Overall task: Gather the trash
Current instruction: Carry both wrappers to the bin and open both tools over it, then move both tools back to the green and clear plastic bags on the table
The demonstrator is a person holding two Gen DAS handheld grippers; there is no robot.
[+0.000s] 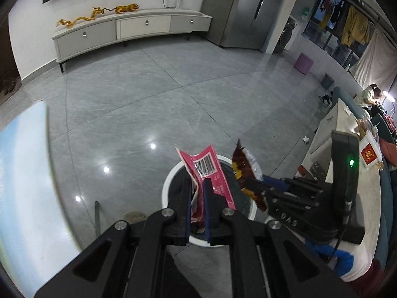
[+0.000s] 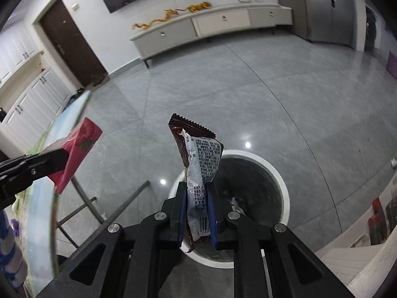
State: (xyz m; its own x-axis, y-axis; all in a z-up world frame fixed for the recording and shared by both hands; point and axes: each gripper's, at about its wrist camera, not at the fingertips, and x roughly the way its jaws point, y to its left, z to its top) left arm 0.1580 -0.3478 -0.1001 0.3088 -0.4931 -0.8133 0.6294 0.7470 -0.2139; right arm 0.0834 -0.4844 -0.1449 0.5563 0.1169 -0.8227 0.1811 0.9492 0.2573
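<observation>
Below me spreads the grey tiled floor (image 1: 148, 94), and on it stands the white-rimmed trash bin (image 2: 282, 181) with its dark liner — both my grippers hang over its mouth. My left gripper (image 1: 197, 191) has its jaws pinched on a pink wrapper (image 1: 209, 171), barcode side up, its upper end rising above the bin's far rim. My right gripper (image 2: 197, 198) is clamped on a dark brown and silver snack wrapper (image 2: 198, 154) that stands upright between the blue pads (image 2: 181, 213), over the bin's near-left rim. Some crumpled scrap already lies inside the bin — too blurred to identify.
</observation>
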